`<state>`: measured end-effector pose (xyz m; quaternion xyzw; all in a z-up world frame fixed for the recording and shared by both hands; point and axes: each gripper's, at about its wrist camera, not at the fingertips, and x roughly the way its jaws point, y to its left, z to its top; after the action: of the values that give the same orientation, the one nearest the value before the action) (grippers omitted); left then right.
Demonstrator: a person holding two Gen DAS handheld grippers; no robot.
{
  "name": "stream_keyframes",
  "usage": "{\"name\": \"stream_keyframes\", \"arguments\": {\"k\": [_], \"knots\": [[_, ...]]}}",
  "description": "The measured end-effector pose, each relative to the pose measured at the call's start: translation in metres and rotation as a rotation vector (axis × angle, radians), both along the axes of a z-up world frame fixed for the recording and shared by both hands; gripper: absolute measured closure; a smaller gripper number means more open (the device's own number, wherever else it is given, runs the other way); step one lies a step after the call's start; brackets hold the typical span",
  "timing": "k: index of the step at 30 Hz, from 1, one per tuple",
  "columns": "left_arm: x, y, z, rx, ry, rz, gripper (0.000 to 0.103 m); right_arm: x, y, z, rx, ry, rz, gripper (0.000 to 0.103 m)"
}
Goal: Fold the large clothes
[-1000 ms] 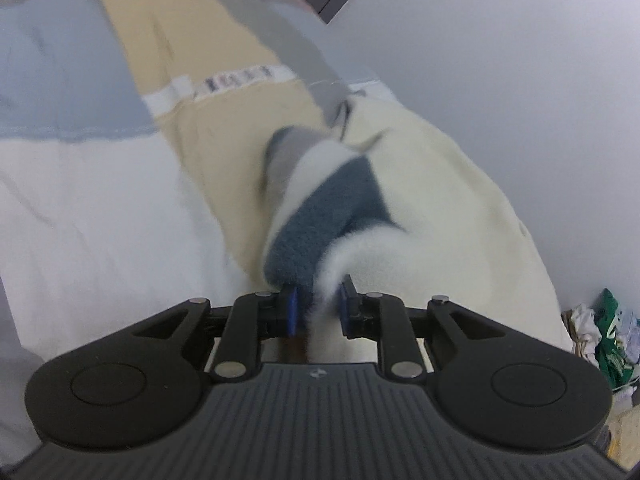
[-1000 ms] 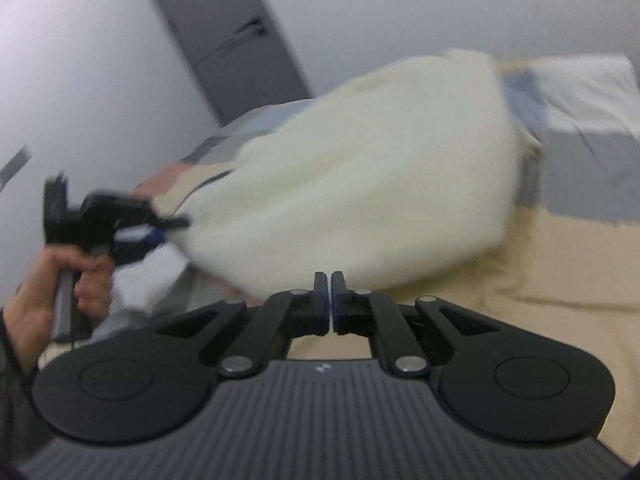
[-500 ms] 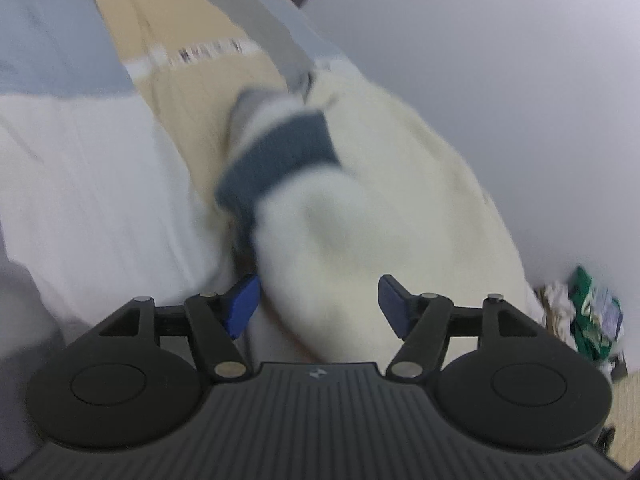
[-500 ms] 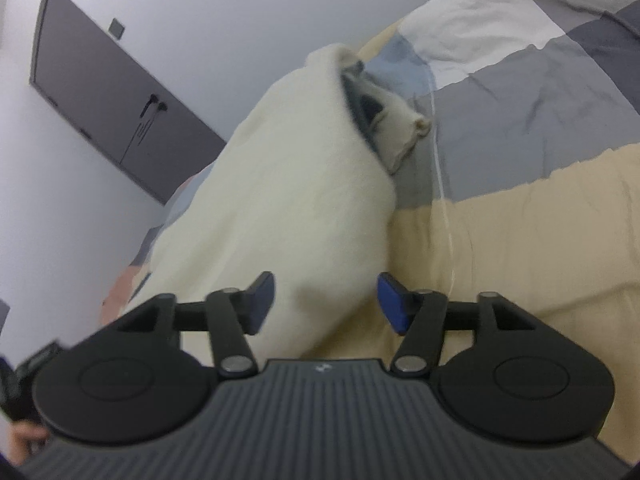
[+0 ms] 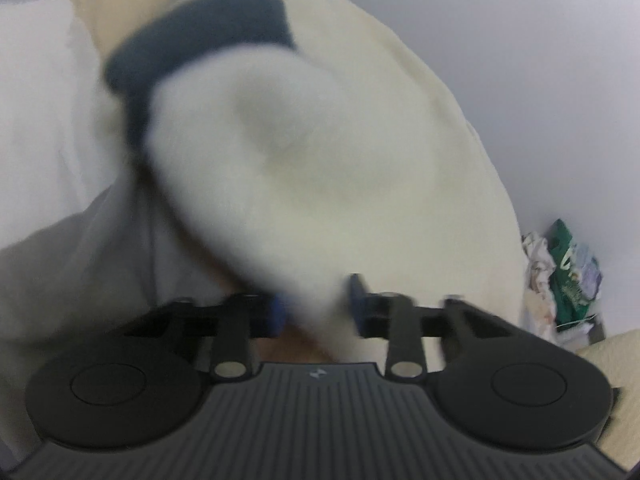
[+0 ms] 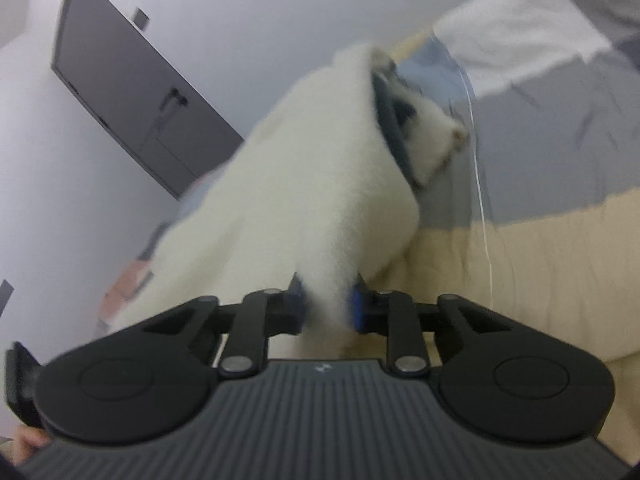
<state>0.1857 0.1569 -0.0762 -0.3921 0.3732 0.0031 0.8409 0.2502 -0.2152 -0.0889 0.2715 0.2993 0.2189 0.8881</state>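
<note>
A cream fleece garment with a dark blue band at one end lies bunched on the bed, over its patchwork cover of beige, grey and white. Both claws have just been closing. The left claw is clamped on a blurred white fold of the fleece, and the right claw pinches its near edge.

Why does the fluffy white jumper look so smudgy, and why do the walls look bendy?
Left wrist view: the jumper is smeared by motion blur, even at the left gripper. Right wrist view: the fabric at the right gripper is blurry too, the door is sharper, and the fisheye lens curves and tilts everything.
</note>
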Motion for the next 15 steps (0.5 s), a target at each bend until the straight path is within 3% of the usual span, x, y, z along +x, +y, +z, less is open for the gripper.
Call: {"name": "stream_keyframes", "arguments": {"k": [6,15], "knots": [[-0.032,-0.012,0.055,0.04,-0.242,-0.047,0.092,-0.037,-0.011,0.057,0.007,-0.175,-0.008,0.082],[-0.11,0.011,0.128,-0.066,-0.53,-0.069,0.092,-0.11,-0.014,0.12,-0.034,-0.348,0.053,0.083]]}}
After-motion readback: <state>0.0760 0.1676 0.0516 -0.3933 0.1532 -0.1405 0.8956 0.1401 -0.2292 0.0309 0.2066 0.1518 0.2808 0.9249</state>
